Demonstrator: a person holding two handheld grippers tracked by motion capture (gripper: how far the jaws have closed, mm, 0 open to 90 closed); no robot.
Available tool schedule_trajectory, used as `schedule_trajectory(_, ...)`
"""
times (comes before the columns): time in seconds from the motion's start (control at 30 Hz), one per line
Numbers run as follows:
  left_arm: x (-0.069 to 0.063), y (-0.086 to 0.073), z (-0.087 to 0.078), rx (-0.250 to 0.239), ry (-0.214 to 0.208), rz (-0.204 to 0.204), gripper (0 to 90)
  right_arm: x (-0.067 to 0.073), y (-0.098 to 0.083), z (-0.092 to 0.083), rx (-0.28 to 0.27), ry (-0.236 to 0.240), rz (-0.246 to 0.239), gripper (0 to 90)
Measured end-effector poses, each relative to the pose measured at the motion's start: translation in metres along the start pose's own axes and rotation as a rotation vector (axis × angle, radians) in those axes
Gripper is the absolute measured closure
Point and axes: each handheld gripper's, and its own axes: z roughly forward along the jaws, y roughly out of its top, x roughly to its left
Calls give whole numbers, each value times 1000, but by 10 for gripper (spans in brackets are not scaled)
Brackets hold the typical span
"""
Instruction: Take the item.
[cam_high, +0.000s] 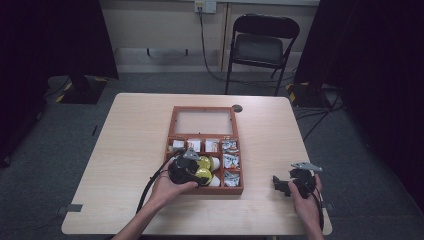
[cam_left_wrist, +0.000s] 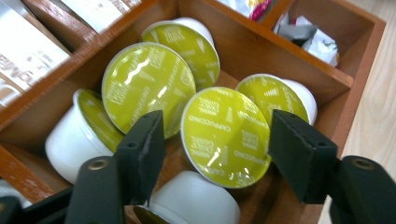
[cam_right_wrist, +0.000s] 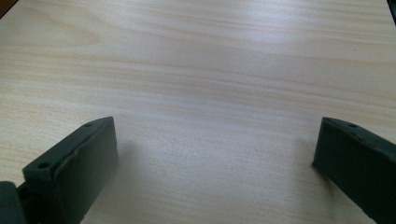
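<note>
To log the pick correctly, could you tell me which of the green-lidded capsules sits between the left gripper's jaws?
The Cappuccino capsule with its lid facing the camera, in front of the others; the left gripper brackets it, while the other capsules lie outside the jaws.

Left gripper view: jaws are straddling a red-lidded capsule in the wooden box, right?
Not red. In the left gripper view the capsule between the left gripper jaws has a yellow-green lid marked cappuccino. It does lie in the wooden box.
</note>
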Motion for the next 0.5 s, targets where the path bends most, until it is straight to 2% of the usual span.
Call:
schedule_trajectory(0.1,-2,-1,1,19,25,-11,372,0,0,0,0,0,0,0)
schedule_trajectory(0.13,-2,-3,3,24,-8,-41,372,0,0,0,0,0,0,0)
schedule_trajectory(0.23,-1,-7,6,2,-14,-71,384,0,0,0,0,0,0,0)
schedule_trajectory(0.5,-1,-7,6,3,-3,-71,382,0,0,0,0,0,0,0)
